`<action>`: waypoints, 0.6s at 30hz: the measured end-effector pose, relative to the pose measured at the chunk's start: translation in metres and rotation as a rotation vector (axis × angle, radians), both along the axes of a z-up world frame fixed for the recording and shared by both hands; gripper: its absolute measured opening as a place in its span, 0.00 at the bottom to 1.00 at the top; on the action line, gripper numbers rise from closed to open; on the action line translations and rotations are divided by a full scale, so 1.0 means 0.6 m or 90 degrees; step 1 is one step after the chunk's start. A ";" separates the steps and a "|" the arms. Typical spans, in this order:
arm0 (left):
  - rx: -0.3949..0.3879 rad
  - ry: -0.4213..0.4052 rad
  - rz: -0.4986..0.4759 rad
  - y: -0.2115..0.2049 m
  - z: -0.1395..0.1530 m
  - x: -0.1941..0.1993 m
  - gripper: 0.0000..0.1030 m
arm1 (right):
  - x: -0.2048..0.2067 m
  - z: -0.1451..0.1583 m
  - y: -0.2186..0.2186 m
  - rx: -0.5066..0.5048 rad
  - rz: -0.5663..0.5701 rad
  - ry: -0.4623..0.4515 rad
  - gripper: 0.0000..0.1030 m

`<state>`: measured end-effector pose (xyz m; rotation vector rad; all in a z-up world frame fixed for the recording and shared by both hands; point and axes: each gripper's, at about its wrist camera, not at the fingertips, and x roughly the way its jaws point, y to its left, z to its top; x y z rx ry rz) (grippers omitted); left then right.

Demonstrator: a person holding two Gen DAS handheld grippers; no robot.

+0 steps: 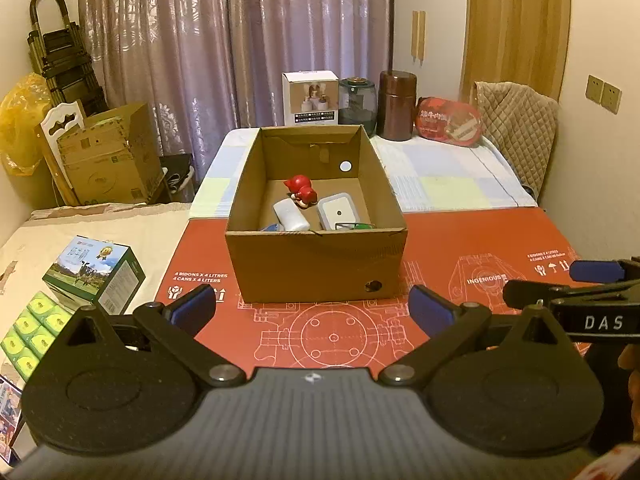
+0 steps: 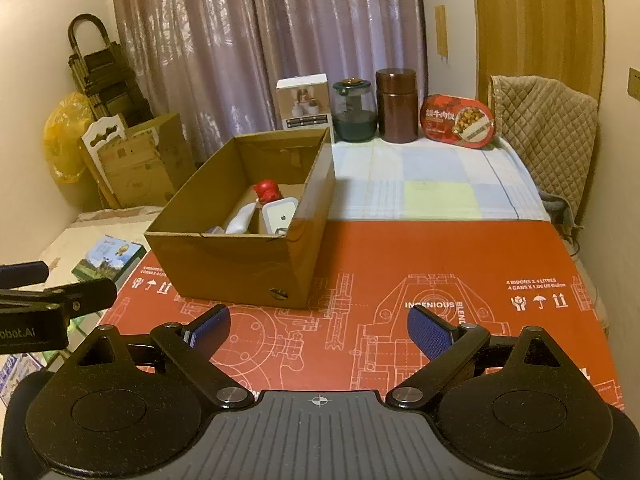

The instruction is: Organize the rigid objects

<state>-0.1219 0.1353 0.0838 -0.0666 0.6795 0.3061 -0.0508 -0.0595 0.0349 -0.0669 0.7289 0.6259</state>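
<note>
An open cardboard box (image 1: 316,264) stands on a red printed sheet (image 1: 460,240); it also shows in the right wrist view (image 2: 236,264). Inside lie a red figurine (image 1: 301,191), a white cylinder (image 1: 291,215), a white lidded container (image 1: 338,211) and small blue and green items at the near wall. My left gripper (image 1: 314,308) is open and empty, just in front of the box. My right gripper (image 2: 320,330) is open and empty over the red sheet, to the right of the box; it also shows at the right edge of the left wrist view (image 1: 560,284).
At the back stand a white product box (image 1: 310,98), a green glass jar (image 1: 357,106), a brown canister (image 1: 397,105) and a red food tray (image 1: 448,120). A milk carton box (image 1: 94,276) and green packs (image 1: 34,330) lie left. A checked cloth (image 1: 448,180) lies behind the sheet.
</note>
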 end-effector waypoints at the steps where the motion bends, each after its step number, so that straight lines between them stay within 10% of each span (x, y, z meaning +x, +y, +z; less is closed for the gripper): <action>1: -0.001 0.001 -0.001 0.000 -0.001 0.000 0.98 | 0.000 0.001 -0.001 0.001 -0.001 0.000 0.90; 18: -0.004 0.003 -0.003 -0.002 -0.007 -0.001 0.98 | -0.001 0.002 -0.005 0.001 -0.003 0.000 0.90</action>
